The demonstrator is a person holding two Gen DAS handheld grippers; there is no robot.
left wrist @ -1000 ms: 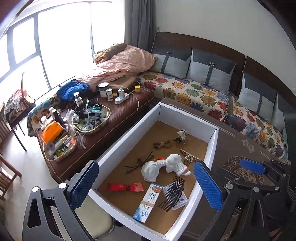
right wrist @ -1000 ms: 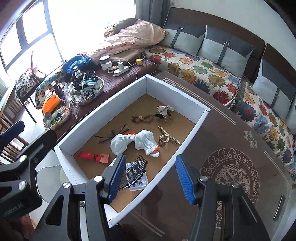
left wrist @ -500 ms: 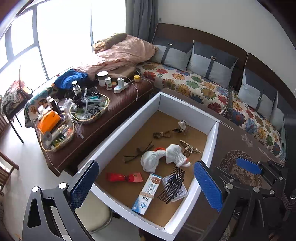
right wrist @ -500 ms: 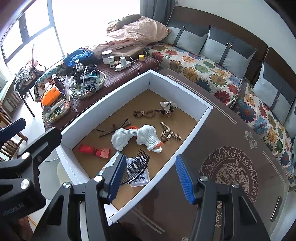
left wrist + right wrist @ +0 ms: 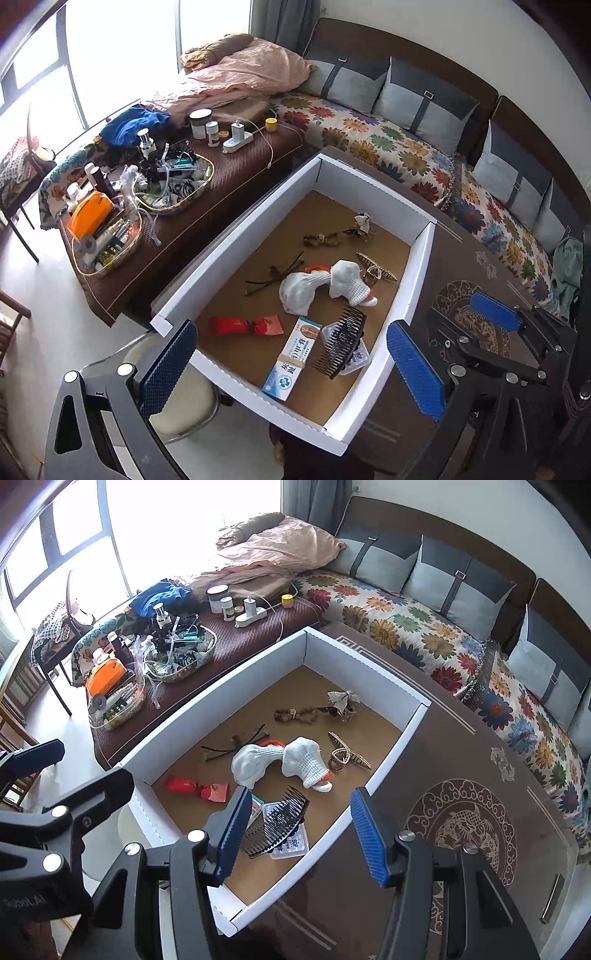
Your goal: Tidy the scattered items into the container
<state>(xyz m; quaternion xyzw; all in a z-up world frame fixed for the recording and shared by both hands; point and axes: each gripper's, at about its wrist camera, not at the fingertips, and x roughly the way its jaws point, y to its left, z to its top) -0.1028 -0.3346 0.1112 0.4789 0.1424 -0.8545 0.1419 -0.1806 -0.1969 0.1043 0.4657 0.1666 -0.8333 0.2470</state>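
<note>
White-walled container holding black comb, white glove; both tongs released, cluttered baskets beside

The box has white walls and a brown floor. At 6 o'clock in it lies a black comb; at 8 o'clock a red pouch. The sofa has a flower pattern.
</note>
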